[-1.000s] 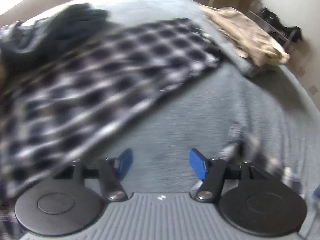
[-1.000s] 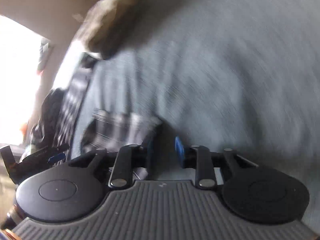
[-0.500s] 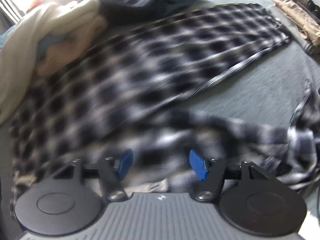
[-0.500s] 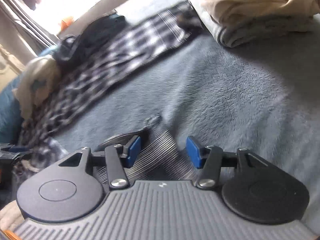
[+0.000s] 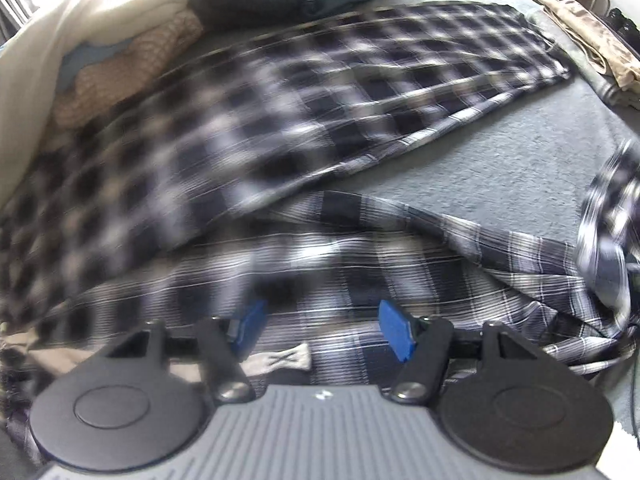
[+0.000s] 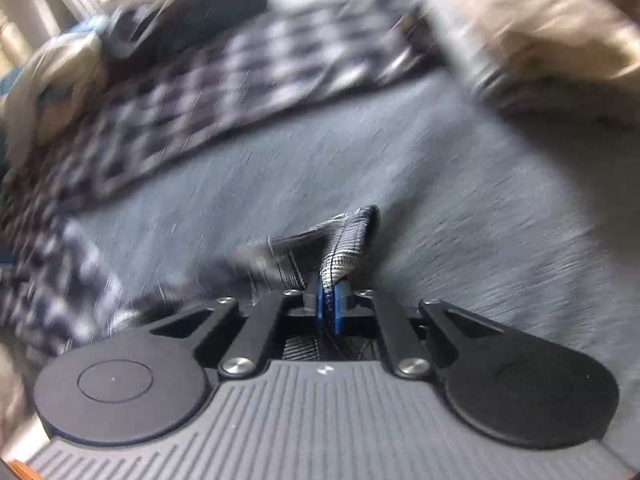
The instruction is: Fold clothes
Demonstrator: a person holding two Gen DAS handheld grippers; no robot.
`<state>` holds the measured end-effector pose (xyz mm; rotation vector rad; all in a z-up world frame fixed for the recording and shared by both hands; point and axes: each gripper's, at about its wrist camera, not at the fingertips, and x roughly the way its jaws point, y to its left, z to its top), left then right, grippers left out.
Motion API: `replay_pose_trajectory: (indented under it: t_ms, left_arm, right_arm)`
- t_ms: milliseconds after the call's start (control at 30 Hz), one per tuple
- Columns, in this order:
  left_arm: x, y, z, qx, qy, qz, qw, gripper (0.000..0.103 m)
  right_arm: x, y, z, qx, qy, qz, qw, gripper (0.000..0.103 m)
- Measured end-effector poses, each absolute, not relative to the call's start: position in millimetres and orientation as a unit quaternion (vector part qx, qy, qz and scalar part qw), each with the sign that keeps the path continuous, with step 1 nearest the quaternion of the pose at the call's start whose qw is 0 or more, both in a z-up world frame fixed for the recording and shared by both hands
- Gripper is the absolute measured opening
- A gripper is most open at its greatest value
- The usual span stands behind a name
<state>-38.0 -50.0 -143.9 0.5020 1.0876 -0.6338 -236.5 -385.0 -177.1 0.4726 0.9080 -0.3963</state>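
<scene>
blurred plaid shirt (image 5: 168, 168), edge-cropped

Daylight enters from the far left in both views, blowing out the upper left corner to white glare and washing the cream bedding (image 5: 100, 12) there. The grey blanket (image 5: 500, 160) is evenly lit, with soft shadow under the near folds of the plaid shirt (image 5: 360, 92). The left wrist view is fairly sharp on the right and near the bottom, while the plaid smears with motion blur toward the left. The right wrist view is streaked almost throughout; only the gripper body and the pinched cloth edge (image 6: 344, 252) stay crisp. Fisheye curvature bends both scenes, and the corners fall dark
</scene>
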Motion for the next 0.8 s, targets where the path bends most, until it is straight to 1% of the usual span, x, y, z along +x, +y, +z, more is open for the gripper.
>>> replay_pose_trajectory:
  t_ms: [133, 300, 467, 600, 667, 733, 767, 800]
  left_arm:
    - [-40, -62, -149, 0.24, 0.496, -0.306, 0.777, 0.064]
    - [-35, -77, -160, 0.257, 0.493, -0.3, 0.775, 0.064]
    - [-32, -89, -166, 0.262, 0.485, -0.291, 0.782, 0.064]
    - [-22, -96, -170, 0.267, 0.483, -0.281, 0.785, 0.064]
    - [-16, -99, -176, 0.27, 0.487, -0.274, 0.784, 0.064]
    - [-11, -99, -182, 0.273, 0.492, -0.27, 0.781, 0.065]
    - [-10, -100, -185, 0.276, 0.49, -0.269, 0.782, 0.067]
    - [-11, -100, -185, 0.278, 0.487, -0.269, 0.783, 0.069]
  right_arm:
    - [-279, -422, -144, 0.23, 0.373, -0.286, 0.852, 0.003]
    - [-322, -467, -131, 0.272, 0.332, -0.361, 0.828, 0.003]
    - [-335, -480, -132, 0.282, 0.312, -0.387, 0.82, 0.003]
    - [-329, -483, -127, 0.274, 0.285, -0.391, 0.831, 0.003]
    - [-326, -492, -130, 0.279, 0.277, -0.39, 0.833, 0.003]
    - [-323, -500, -140, 0.296, 0.287, -0.384, 0.826, 0.004]
    - [-320, -505, -149, 0.309, 0.301, -0.382, 0.818, 0.005]
    - [-320, -509, -157, 0.315, 0.315, -0.394, 0.804, 0.011]
